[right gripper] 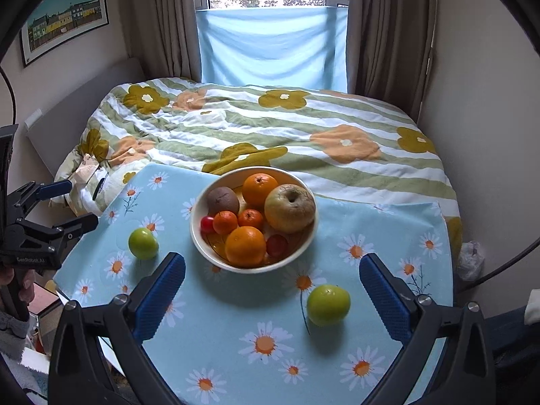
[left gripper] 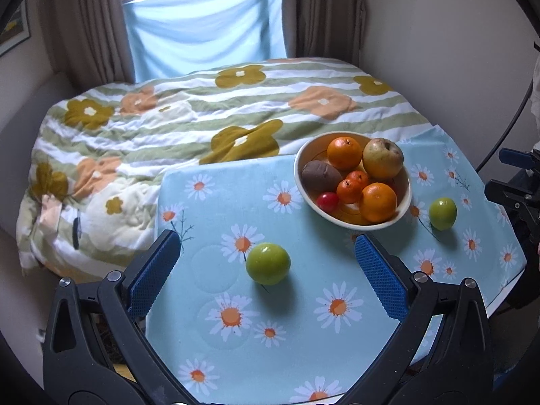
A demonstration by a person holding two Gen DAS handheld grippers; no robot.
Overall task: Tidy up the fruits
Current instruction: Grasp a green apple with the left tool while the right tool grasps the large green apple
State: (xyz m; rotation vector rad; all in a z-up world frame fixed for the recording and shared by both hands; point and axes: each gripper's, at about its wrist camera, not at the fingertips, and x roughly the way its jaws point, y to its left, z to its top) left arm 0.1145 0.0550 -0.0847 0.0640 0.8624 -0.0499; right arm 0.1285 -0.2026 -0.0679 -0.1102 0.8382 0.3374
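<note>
Left gripper (left gripper: 266,270): jaws stood wide apart, nothing held; blue pads (left gripper: 153,273) flanked open tablecloth.
Right gripper (right gripper: 271,298): jaws likewise spread wide and empty.
Near green fruit, left side (left gripper: 268,263): lay on the daisy tablecloth (left gripper: 303,337), directly ahead of the left gripper and between the lines of its two fingers, slightly left of centre.
Near green fruit, right side (right gripper: 328,304): lay ahead of the right gripper, offset toward its right finger, apart from the bowl (right gripper: 202,243).
Arm assignment (judged): each fruit sat closer to its own-side gripper, so one fruit per gripper appeared the shorter route.
Long axis: none; both fruits were nearly round, so approach angle looked uncritical.
Fruit appearance: smooth, glossy, yellow-green skin, small stem dimple on top; likely to roll if nudged.
Bowl contents: two oranges, small tangerines, a brown kiwi-like fruit, a russet apple (right gripper: 289,208), small red fruits.
Bowl position: beyond both loose fruits, toward the bed (right gripper: 270,125).
Task status (judged): two fruits remained outside the bowl.
</note>
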